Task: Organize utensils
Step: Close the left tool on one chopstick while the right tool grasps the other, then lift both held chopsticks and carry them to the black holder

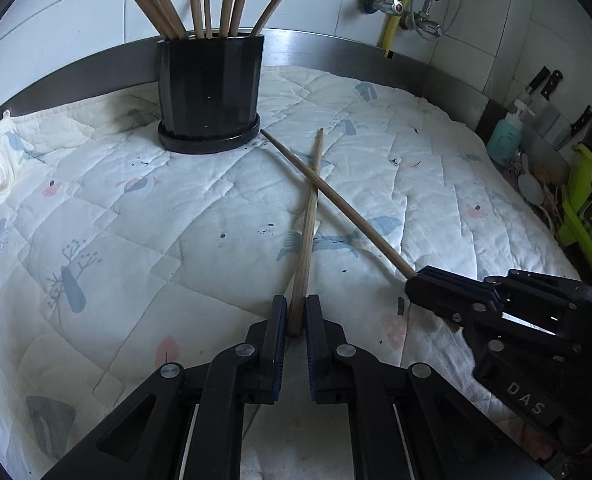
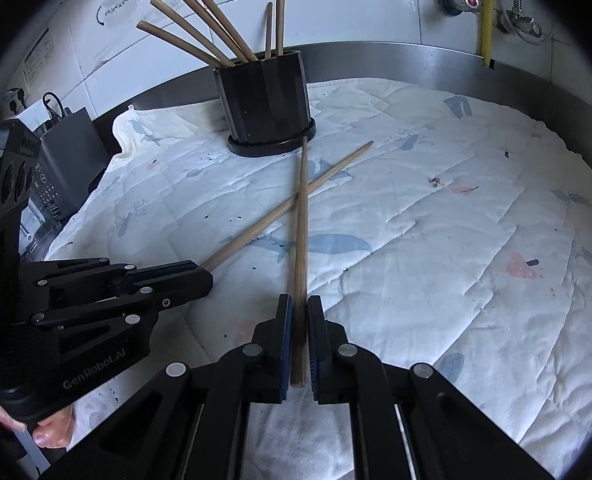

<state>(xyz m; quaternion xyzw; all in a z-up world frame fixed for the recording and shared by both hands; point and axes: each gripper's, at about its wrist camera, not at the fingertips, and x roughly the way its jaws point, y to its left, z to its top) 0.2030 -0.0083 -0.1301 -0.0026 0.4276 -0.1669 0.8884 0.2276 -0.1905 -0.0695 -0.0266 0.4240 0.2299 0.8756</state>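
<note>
Left gripper (image 1: 296, 316): fingers drawn narrow and clamped on the near end of one chopstick (image 1: 307, 224), which was pointed away across the cloth (image 1: 136, 208). In the right wrist view the same gripper (image 2: 206, 274) was seen at left, with its chopstick (image 2: 296, 198) slanting up to the right.

Right gripper (image 2: 300, 320): fingers likewise narrow and closed on the near end of a second chopstick (image 2: 302, 232), whose far tip was laid touching or just beside the base of the holder (image 2: 266, 100). In the left wrist view this gripper (image 1: 414, 282) was seen at right, its chopstick (image 1: 336, 200) running up-left to the holder (image 1: 210, 92).

Both chopsticks: crossed over each other about midway, the right-held one on top, low over the cloth; contact with the cloth could not be told.

Holder: black, upright on a round saucer at the far side of the cloth, before a steel backsplash (image 2: 416, 60). Several chopsticks (image 2: 216, 20) were stood in it, fanned out.

Cloth: white, quilted, printed with whales and plants.

Other items: soap bottle (image 1: 506, 136) and knives (image 1: 546, 84) at far right in the left wrist view.
</note>
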